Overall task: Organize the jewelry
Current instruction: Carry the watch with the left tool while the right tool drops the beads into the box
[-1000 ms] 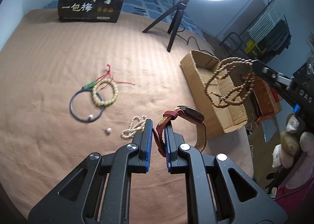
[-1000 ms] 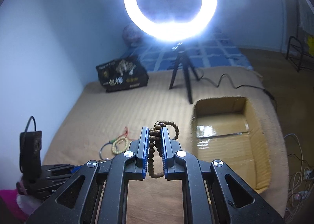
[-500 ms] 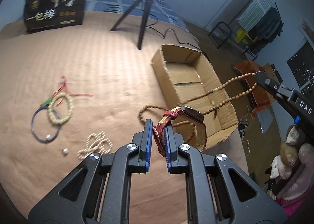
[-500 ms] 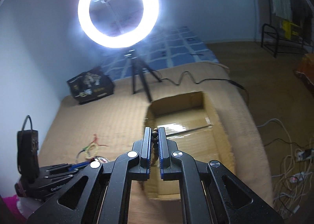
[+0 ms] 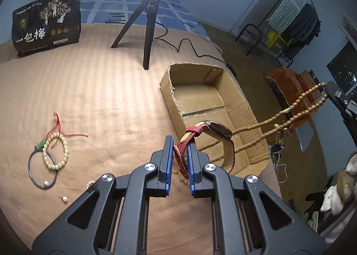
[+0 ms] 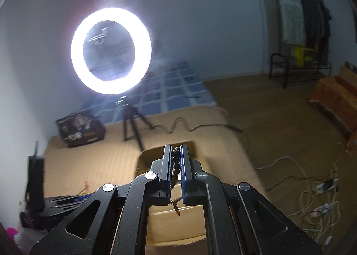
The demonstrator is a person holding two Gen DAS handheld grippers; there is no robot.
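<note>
we see a tan striped bed cover filling the left and middle of the left wrist view, with a blue checked blanket along the top and a wooden floor at the right. a black tripod stands at upper centre under a glaring ring light, its cable trailing right. an open cardboard box lies right of centre, nothing resting on its floor.

at upper left a black bag bears a gold tree drawing and the white characters "一包梅"; the smaller print is unreadable.

our left gripper is clamped on the red strap of a watch, held over the box's near corner. our right gripper is clamped on a brown bead necklace, which hangs in strands over the box's right side. at lower left lie a cream bead bracelet and a dark bangle.
</note>
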